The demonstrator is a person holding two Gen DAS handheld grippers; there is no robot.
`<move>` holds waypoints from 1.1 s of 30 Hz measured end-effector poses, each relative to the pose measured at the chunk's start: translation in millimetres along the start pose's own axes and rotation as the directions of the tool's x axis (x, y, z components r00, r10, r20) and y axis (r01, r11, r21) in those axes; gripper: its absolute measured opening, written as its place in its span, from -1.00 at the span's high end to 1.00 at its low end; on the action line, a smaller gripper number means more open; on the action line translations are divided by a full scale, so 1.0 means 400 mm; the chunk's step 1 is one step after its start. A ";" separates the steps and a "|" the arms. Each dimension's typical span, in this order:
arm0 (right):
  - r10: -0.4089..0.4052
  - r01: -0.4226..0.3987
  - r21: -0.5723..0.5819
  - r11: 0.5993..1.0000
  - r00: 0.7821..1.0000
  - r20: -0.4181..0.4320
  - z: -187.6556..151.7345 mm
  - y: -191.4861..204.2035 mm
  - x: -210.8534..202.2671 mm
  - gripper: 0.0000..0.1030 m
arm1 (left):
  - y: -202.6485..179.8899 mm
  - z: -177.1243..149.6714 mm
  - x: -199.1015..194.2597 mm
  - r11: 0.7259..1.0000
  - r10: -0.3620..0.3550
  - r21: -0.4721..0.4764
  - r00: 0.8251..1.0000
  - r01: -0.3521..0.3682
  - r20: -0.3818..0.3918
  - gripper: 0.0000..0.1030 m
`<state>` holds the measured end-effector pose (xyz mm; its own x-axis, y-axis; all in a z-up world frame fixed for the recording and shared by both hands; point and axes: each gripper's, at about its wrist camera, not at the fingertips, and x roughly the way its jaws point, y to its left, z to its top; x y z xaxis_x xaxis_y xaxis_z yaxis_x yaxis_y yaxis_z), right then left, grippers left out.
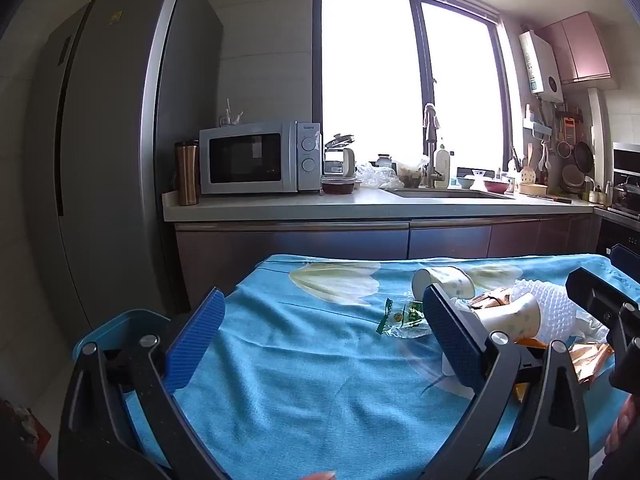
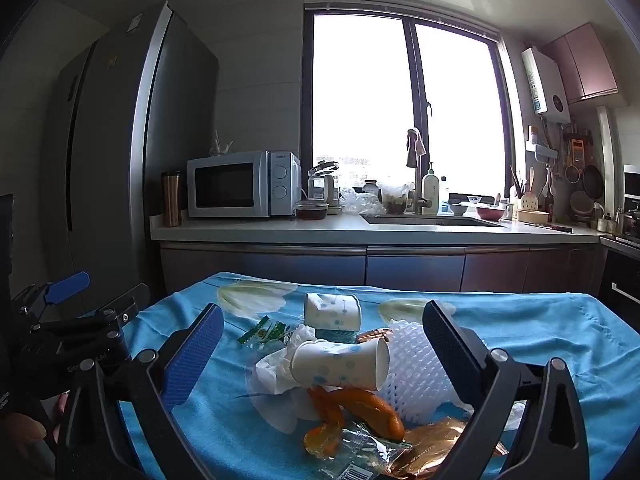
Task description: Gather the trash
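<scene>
Trash [image 2: 340,376]: 2 paper cups [image 2: 344,364], foam netting [image 2: 412,364], crinkled wrappers [image 2: 424,452].

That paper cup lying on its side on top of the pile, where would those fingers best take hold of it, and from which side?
Probably across the middle of the paper cup, coming from above and in front with the right gripper. The cup lies tipped over, its open mouth to the right, so its round wall faces both open fingers. Squeezing near the closed end, left, should crush it less than at the rim.
</scene>
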<state>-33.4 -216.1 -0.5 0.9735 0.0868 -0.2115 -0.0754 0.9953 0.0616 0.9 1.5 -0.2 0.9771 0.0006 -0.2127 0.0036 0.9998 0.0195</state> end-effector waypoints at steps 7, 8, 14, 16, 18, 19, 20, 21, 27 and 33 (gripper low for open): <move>-0.001 0.001 -0.002 1.000 1.000 0.000 0.001 -0.001 -0.002 -0.87 | 0.011 0.002 0.014 1.000 -0.003 -0.006 1.000 0.003 -0.001 -0.89; -0.001 0.001 -0.002 1.000 1.000 0.000 0.001 -0.001 -0.002 -0.87 | 0.012 0.002 0.017 1.000 -0.003 -0.006 1.000 0.003 -0.002 -0.89; -0.001 0.001 -0.003 1.000 1.000 -0.002 0.004 0.003 0.002 -0.87 | -0.021 -0.005 0.004 1.000 -0.001 0.000 1.000 0.001 -0.002 -0.89; 0.000 0.000 -0.001 1.000 1.000 -0.003 0.004 0.000 0.005 -0.87 | -0.020 -0.005 0.004 1.000 -0.003 -0.001 1.000 0.003 -0.002 -0.89; 0.000 0.000 0.000 1.000 1.000 -0.005 0.001 -0.005 0.001 -0.87 | -0.021 -0.005 0.004 1.000 -0.002 0.000 1.000 0.002 -0.002 -0.89; 0.000 0.000 0.001 1.000 1.000 -0.004 0.000 -0.006 0.000 -0.87 | -0.023 -0.005 0.005 1.000 -0.003 0.000 1.000 0.003 -0.002 -0.89; 0.001 -0.001 0.001 1.000 1.000 -0.004 0.001 -0.006 0.000 -0.87 | -0.022 -0.006 0.003 1.000 -0.003 0.000 1.000 0.003 -0.001 -0.89; 0.001 -0.001 0.002 1.000 1.000 -0.004 0.001 -0.006 0.000 -0.87 | -0.017 -0.005 0.000 1.000 -0.002 0.001 1.000 0.002 -0.002 -0.89; 0.001 -0.001 -0.002 1.000 1.000 -0.003 0.001 -0.005 0.001 -0.87 | -0.018 -0.004 0.001 1.000 -0.003 -0.002 1.000 0.003 -0.004 -0.89; 0.000 0.000 0.001 1.000 1.000 -0.003 -0.001 -0.007 0.002 -0.87 | -0.034 -0.003 0.002 1.000 -0.002 0.001 1.000 0.002 -0.003 -0.89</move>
<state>-32.6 -218.9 -1.3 0.9728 0.0871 -0.2146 -0.0754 0.9952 0.0624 1.3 -12.2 -1.7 0.9764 -0.0009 -0.2158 0.0054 0.9998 0.0203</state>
